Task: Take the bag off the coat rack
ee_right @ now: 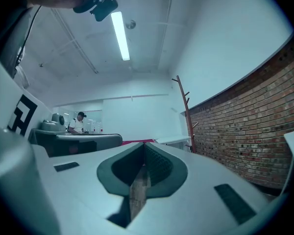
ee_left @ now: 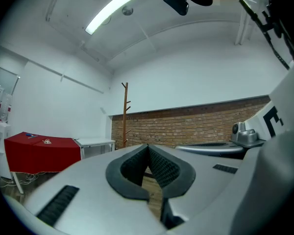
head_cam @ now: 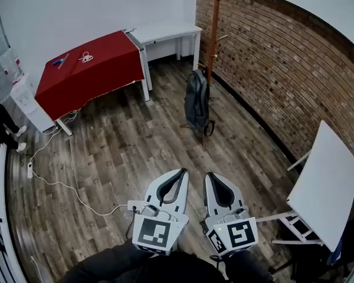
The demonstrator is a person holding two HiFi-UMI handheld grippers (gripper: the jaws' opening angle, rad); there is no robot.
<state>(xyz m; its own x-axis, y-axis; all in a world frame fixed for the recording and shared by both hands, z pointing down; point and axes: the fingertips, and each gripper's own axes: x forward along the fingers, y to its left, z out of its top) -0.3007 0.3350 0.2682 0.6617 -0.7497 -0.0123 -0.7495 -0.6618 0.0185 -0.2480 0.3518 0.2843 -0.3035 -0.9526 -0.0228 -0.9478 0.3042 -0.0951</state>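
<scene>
A dark grey backpack hangs low on the wooden coat rack that stands by the brick wall. Both grippers are held close to my body, well short of the rack, side by side and pointing toward it. My left gripper is shut with nothing between its jaws. My right gripper is shut and empty too. The rack's pole shows far off in the left gripper view, and the same pole stands at the right in the right gripper view. The bag is hidden in both gripper views.
A table with a red cloth and a white desk stand at the back. A white cable runs across the wooden floor. A tilted white board on a stand is at my right. A person stands far off.
</scene>
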